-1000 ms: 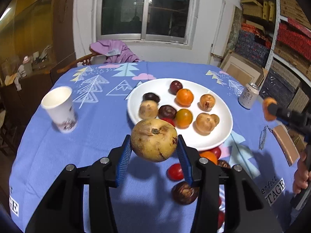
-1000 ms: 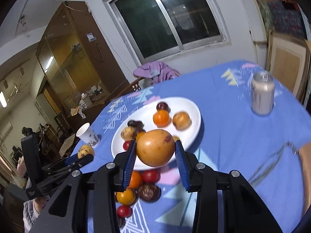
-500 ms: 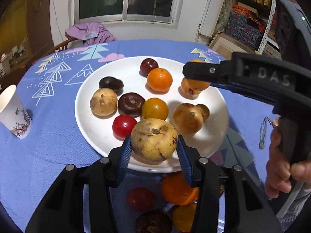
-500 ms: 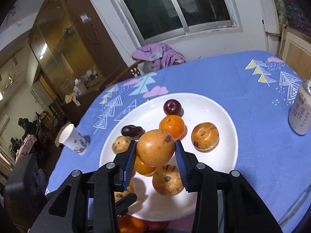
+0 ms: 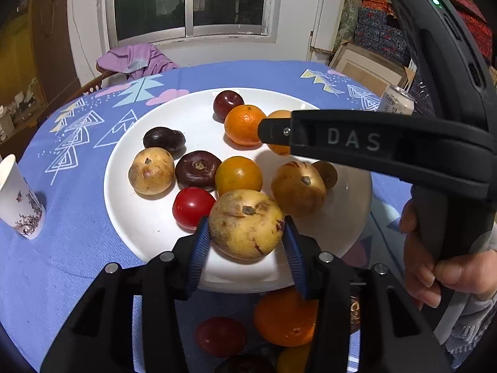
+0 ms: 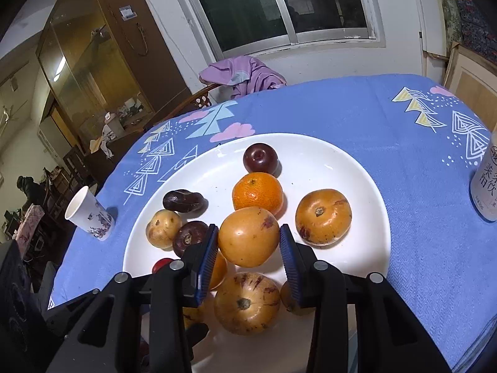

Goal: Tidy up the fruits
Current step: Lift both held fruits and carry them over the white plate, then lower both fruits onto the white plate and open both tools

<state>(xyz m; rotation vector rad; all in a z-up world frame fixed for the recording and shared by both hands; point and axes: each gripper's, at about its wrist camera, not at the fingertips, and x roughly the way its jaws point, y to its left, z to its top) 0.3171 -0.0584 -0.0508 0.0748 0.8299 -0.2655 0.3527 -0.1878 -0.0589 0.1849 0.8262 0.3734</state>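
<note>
A white plate (image 5: 149,217) on the blue tablecloth holds several fruits: oranges, dark plums, a red tomato (image 5: 192,206) and yellow-brown fruits. My left gripper (image 5: 245,242) is shut on a yellow-brown speckled fruit (image 5: 245,223), held over the plate's near edge. My right gripper (image 6: 248,245) is shut on an orange-yellow fruit (image 6: 248,236), held over the plate's middle (image 6: 357,186). The right gripper's black body (image 5: 372,143) crosses the left wrist view above the plate's right side. Loose fruits, including an orange (image 5: 284,317) and a red one (image 5: 220,335), lie on the cloth below the left gripper.
A paper cup (image 5: 18,199) stands left of the plate; it also shows in the right wrist view (image 6: 88,214). A drink can (image 6: 486,183) stands to the right of the plate. A chair with purple cloth (image 6: 242,74) sits at the table's far edge.
Both grippers have moved forward and down over the plate, each still holding its fruit. The right gripper now reaches across the plate's right side in the left wrist view.
</note>
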